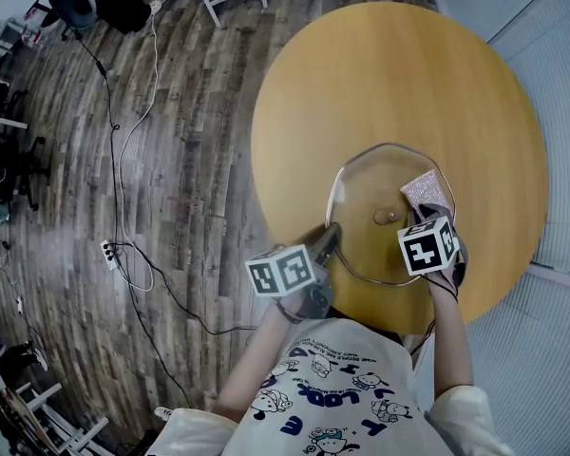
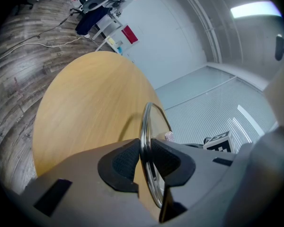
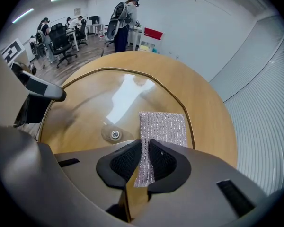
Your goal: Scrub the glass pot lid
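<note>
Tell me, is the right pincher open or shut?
Shut: the right gripper has its jaws pinched on the sparkly scrub pad, which reaches over the glass lid.

Bright, even light; fisheye-warped edges.

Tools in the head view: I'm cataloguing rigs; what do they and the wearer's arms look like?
Both the left tool and right tool have grey bodies, black ribbed pads and a white cube with black square markers. The person wears a white cartoon-print T-shirt; the right hand seems dark-gloved.
</note>
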Available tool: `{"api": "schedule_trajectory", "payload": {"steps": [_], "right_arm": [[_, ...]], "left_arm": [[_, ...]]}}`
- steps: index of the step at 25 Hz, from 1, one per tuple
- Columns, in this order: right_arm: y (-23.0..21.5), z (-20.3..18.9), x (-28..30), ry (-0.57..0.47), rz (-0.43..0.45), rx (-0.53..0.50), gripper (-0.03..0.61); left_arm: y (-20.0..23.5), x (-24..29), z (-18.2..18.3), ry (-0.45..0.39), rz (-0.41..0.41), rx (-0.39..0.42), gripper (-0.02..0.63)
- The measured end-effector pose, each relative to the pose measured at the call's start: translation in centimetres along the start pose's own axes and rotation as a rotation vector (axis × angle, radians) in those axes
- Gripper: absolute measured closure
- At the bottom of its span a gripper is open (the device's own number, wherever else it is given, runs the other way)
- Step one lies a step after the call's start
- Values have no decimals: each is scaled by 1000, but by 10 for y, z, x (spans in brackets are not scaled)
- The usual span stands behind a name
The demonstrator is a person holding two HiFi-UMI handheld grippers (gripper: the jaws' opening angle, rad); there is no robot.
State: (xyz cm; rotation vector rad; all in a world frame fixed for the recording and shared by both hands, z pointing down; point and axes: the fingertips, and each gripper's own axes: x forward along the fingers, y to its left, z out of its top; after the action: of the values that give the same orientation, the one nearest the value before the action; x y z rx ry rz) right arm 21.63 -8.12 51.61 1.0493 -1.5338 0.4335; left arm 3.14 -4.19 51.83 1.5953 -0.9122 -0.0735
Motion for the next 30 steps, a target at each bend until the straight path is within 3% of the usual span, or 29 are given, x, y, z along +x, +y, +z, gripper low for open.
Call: {"api": "schedule_trajectory", "payload": {"steps": [3, 8, 30], "right_arm": [[11, -4, 0, -7, 37, 4, 515], [25, -14, -2, 15, 19, -46, 514], [74, -39, -24, 35, 134, 33, 515]], "left_arm": [[0, 0, -2, -3, 0, -5, 529], [1, -1, -5, 0, -2, -9, 529], [1, -3, -5, -7, -5, -9, 529]]}}
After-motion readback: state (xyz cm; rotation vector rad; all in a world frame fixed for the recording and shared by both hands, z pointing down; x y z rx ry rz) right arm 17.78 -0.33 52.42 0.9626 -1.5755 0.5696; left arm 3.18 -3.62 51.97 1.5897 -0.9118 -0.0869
